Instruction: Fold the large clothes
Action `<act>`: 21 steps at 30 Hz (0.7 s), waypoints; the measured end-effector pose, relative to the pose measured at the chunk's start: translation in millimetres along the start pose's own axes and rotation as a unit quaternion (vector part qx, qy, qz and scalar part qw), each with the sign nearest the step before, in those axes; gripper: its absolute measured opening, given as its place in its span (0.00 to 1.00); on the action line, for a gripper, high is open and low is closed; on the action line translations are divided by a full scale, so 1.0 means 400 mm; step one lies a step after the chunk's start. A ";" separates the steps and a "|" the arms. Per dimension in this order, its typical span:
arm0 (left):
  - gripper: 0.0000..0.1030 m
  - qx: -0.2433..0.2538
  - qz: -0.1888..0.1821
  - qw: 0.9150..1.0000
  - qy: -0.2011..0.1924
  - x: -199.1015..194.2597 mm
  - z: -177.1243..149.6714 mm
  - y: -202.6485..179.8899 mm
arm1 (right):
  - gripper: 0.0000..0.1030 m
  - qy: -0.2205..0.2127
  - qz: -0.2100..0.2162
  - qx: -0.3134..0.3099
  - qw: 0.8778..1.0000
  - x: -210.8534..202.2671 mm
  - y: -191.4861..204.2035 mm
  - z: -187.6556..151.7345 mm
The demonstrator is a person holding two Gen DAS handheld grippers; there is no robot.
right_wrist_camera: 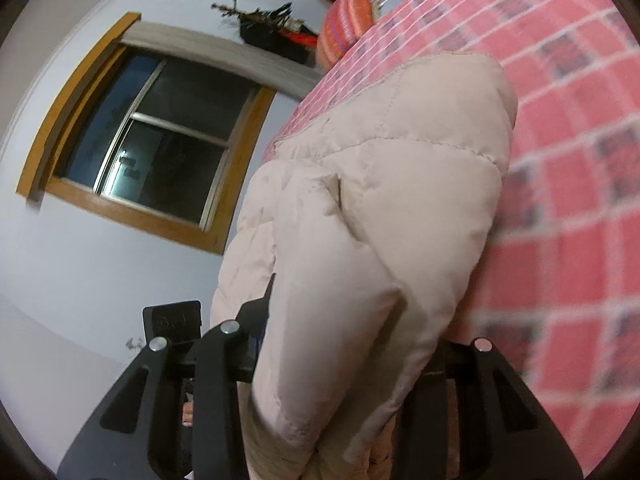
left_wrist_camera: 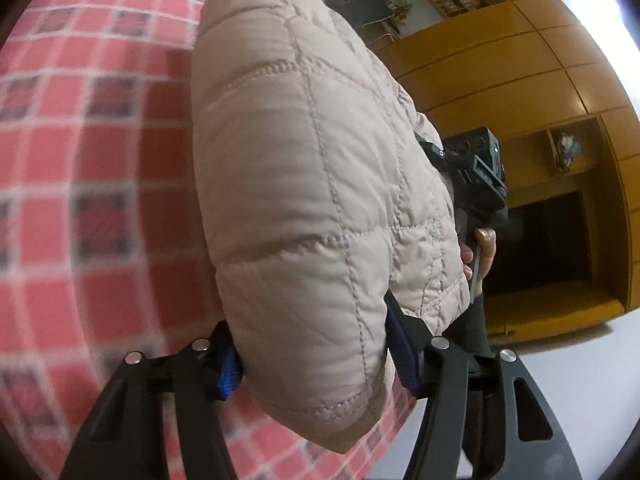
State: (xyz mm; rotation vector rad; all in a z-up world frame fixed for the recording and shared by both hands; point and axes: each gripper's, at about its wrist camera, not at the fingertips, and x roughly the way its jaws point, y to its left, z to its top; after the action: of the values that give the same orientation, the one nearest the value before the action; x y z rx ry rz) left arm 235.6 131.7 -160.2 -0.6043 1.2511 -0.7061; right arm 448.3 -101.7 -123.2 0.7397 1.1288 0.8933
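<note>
Black claw arms fill the lower edge of both views, and between them a beige quilted jacket (left_wrist_camera: 312, 184) is held. In the left wrist view the left claw (left_wrist_camera: 320, 368) is pressed onto a thick, rounded edge of the jacket, with blue pads (left_wrist_camera: 230, 372) seen against the padding on either side; the cloth bulges forward from the jaws and rises ahead of them. In the right wrist view the right claw (right_wrist_camera: 344, 344) is likewise clamped on a puffed fold of the same jacket (right_wrist_camera: 380, 208), though its fingertips are hidden by the cloth.

Beyond and beside each claw a red checked bedspread (left_wrist_camera: 80, 152) is spread, blurred as if in motion. The jacket appears lifted, with its far part reaching toward the bedspread (right_wrist_camera: 568, 160); whether it touches there cannot be told. To the right of the left claw, the other gripper and a person's hand (left_wrist_camera: 482, 252) are seen past the jacket's edge, before wooden cabinets (left_wrist_camera: 520, 80). A window (right_wrist_camera: 152, 148) is seen to the left of the right claw.

As a judgement, the task is at a middle stage: the jacket has been gathered and gripped at two points, seemingly already doubled, but no flat, finished fold is shown. Laying it down, squaring the edges and any last fold are left to be done.
</note>
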 end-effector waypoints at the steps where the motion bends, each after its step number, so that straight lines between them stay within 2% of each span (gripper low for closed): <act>1: 0.59 0.000 0.000 1.000 -0.004 -0.019 -0.018 0.006 | 0.37 0.007 0.003 -0.005 1.000 0.028 0.024 -0.031; 6: 0.59 -0.024 -0.010 0.999 -0.020 -0.074 -0.101 0.069 | 0.37 0.039 0.018 -0.018 0.999 0.118 0.084 -0.142; 8: 0.60 -0.044 -0.008 0.999 -0.014 -0.055 -0.148 0.121 | 0.37 0.058 0.007 -0.019 0.998 0.165 0.074 -0.179; 10: 0.68 -0.078 -0.027 0.997 -0.011 -0.026 -0.171 0.178 | 0.41 0.072 -0.019 -0.012 0.997 0.208 0.035 -0.204; 11: 0.72 -0.090 -0.043 0.995 -0.012 -0.019 -0.182 0.198 | 0.47 0.071 -0.022 -0.010 0.997 0.213 0.027 -0.209; 12: 0.72 -0.099 -0.054 0.993 -0.016 -0.020 -0.187 0.208 | 0.55 0.069 -0.021 -0.001 0.997 0.209 0.017 -0.210; 13: 0.72 -0.101 -0.054 0.993 -0.022 -0.028 -0.189 0.207 | 0.58 0.065 -0.026 0.003 0.998 0.196 0.018 -0.207; 15: 0.72 -0.084 -0.036 0.995 -0.036 -0.069 -0.187 0.191 | 0.76 0.044 -0.060 -0.013 0.997 0.152 0.047 -0.210; 16: 0.72 -0.075 -0.026 0.996 -0.044 -0.102 -0.194 0.196 | 0.77 0.030 -0.074 -0.027 0.996 0.119 0.068 -0.208; 17: 0.73 -0.063 -0.006 0.996 -0.060 -0.146 -0.191 0.192 | 0.77 0.017 -0.088 -0.041 0.995 0.094 0.088 -0.212; 19: 0.73 -0.057 0.044 0.992 -0.106 -0.228 -0.167 0.185 | 0.74 -0.025 -0.142 -0.070 0.987 0.031 0.135 -0.212; 20: 0.74 -0.052 0.068 0.987 -0.139 -0.270 -0.147 0.172 | 0.65 -0.052 -0.180 -0.096 0.978 0.003 0.169 -0.215; 21: 0.74 -0.046 0.070 0.983 -0.163 -0.295 -0.124 0.152 | 0.53 -0.063 -0.197 -0.123 0.971 -0.009 0.201 -0.222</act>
State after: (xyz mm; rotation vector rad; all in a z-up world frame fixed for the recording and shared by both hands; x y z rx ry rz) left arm 177.1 259.4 -142.1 -0.6716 1.0134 -0.4138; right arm 344.7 -63.0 -76.5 0.3451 0.9844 0.6234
